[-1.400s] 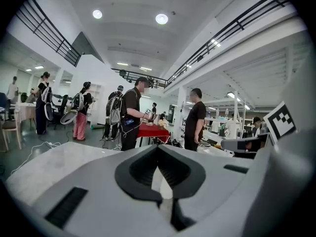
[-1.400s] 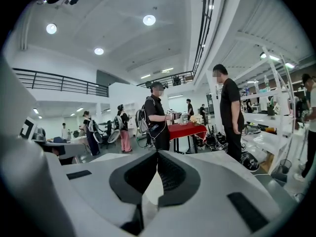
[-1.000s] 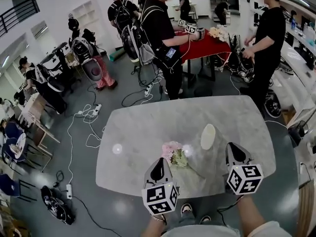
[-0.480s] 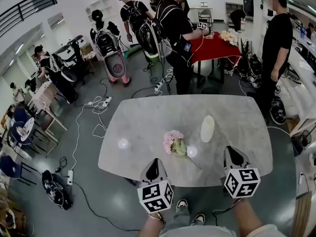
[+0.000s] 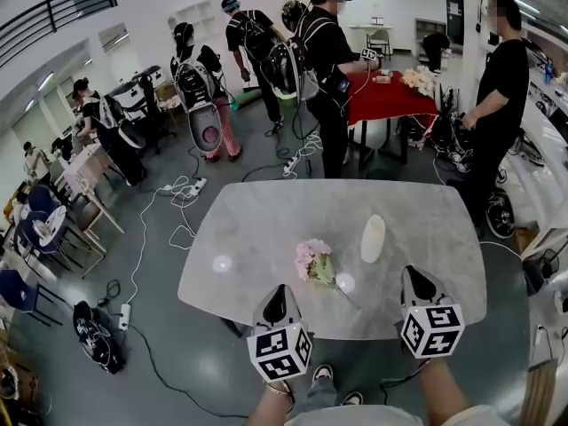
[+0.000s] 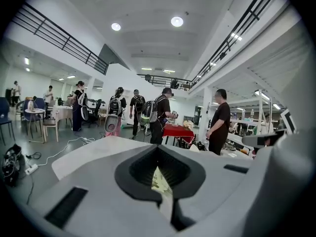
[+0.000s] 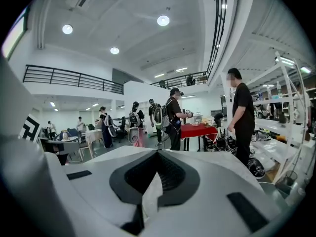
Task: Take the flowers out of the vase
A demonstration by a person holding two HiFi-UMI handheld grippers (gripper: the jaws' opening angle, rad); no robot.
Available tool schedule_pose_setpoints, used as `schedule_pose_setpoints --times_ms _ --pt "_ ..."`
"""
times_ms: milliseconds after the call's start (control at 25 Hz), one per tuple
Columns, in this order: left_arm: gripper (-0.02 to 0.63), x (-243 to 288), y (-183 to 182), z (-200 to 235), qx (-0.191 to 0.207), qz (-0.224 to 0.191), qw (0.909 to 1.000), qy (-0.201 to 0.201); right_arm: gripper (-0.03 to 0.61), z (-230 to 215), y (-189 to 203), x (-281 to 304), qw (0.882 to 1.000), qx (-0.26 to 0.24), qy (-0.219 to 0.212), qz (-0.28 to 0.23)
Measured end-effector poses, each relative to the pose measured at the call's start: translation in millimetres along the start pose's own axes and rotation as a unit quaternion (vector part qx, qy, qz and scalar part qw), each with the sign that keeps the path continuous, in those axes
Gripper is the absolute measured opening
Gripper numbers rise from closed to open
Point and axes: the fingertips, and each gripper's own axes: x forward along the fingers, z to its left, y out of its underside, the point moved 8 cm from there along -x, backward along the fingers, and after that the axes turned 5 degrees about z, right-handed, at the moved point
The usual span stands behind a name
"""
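Looking down from the head view first: the flowers lie flat on the grey table, blooms up top and the stem trailing off toward 5 o'clock. The white vase sits at about 2 o'clock from them, near but not touching, with nothing sticking out of it that I can see. The left gripper hangs over the near table edge at 7 o'clock of the flowers. The right gripper is at 5 o'clock of the vase. Neither one touches either thing.

Left gripper view: jaws pressed together, nothing pinched. A pale yellow-green sliver peeks through the slit, likely the flowers dead ahead at 12.

Right gripper view: same deal, jaws together and empty, with a pale strip through the gap that I can't pin down.

My read: the pulling-out step looks finished, since flowers and vase lie apart. The next move probably just calls for backing both hands off. If the flowers need tidying, a jaw has to spread first.
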Motion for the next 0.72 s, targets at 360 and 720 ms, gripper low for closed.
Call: schedule_pose_setpoints --times_ms 360,720 --pt "0.005 10 -5 -2 0.008 0.0 1.0 0.006 0.015 0 -2 12 1.0 0.001 -0.007 0.003" --pt "0.003 21 -8 -4 0.012 -0.001 0.9999 0.008 0.015 -2 -5 23 1.0 -0.004 -0.013 0.004"
